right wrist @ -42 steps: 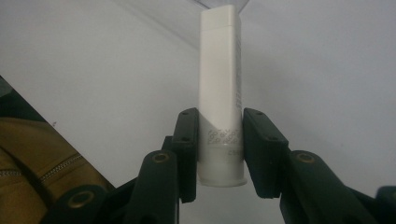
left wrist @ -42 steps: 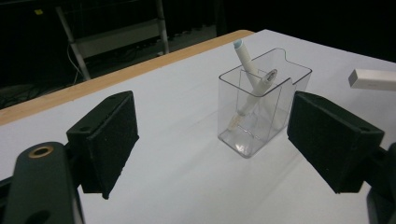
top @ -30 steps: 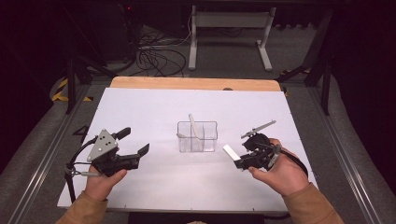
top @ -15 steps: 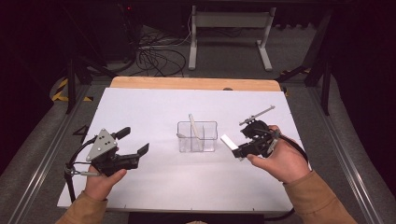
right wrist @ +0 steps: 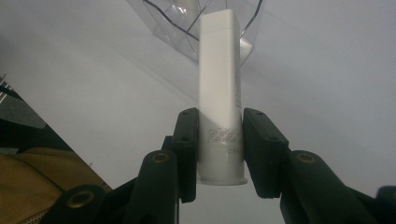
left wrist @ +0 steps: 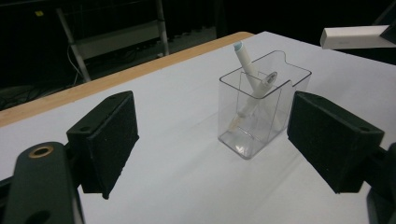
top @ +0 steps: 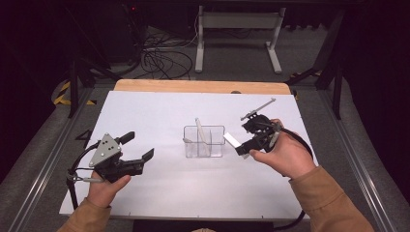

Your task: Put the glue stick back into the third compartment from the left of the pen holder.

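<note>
A clear plastic holder stands at the middle of the white table, with two white pens leaning inside it. My right gripper hovers just right of the holder, shut on a flat white tube whose free end points at the holder. In the right gripper view the pads clamp the tube near its capped end, and the holder lies just beyond its tip. My left gripper rests low at the front left, open with nothing between its fingers, facing the holder. The tube shows at the upper right there.
The white table top ends in a wooden strip at its far edge. Beyond it are floor cables and a metal stand. Dark rails run along both sides of the table.
My right hand has lifted and drifted toward the holder with the white tube in its grip. The left hand and its gripper have stayed put.
</note>
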{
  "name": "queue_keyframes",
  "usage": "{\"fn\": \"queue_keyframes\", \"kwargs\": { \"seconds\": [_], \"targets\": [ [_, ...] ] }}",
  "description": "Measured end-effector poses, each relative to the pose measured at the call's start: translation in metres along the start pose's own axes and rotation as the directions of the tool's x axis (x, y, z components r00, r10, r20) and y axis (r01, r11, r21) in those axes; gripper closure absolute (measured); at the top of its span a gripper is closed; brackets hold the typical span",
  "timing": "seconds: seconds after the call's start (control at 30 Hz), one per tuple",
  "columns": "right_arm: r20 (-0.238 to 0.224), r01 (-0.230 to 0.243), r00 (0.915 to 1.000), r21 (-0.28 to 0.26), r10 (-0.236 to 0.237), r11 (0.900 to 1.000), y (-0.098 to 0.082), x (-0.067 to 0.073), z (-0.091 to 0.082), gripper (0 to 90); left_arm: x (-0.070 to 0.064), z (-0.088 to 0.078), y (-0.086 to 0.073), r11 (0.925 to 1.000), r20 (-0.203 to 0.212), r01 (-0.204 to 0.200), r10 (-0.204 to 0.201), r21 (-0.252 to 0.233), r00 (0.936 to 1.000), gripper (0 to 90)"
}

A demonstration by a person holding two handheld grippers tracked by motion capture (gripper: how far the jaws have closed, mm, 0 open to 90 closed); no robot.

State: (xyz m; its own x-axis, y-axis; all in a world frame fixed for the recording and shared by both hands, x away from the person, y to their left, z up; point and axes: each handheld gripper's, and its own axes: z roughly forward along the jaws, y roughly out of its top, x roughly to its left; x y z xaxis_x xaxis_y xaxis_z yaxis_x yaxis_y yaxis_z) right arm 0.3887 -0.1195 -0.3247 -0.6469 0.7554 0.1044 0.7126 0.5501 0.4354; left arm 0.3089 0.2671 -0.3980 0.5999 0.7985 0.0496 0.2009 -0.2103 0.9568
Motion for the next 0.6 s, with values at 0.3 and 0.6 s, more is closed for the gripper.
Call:
{"fn": "queue_keyframes", "kwargs": {
  "seconds": [0.3,0.6],
  "targets": [
    [0.007,-0.006,1.0000,0.015,0.006,1.000,0.017,0.001,0.003,67.8,0.000,0.000,0.000,1.0000,0.003,-0.001,0.001,0.000,1.0000,17.1],
    [0.012,-0.016,0.9998,0.050,0.016,0.999,0.035,0.000,0.014,67.7,0.000,0.000,0.000,1.0000,0.001,-0.001,0.001,-0.001,1.0000,17.1]
  ]
}}
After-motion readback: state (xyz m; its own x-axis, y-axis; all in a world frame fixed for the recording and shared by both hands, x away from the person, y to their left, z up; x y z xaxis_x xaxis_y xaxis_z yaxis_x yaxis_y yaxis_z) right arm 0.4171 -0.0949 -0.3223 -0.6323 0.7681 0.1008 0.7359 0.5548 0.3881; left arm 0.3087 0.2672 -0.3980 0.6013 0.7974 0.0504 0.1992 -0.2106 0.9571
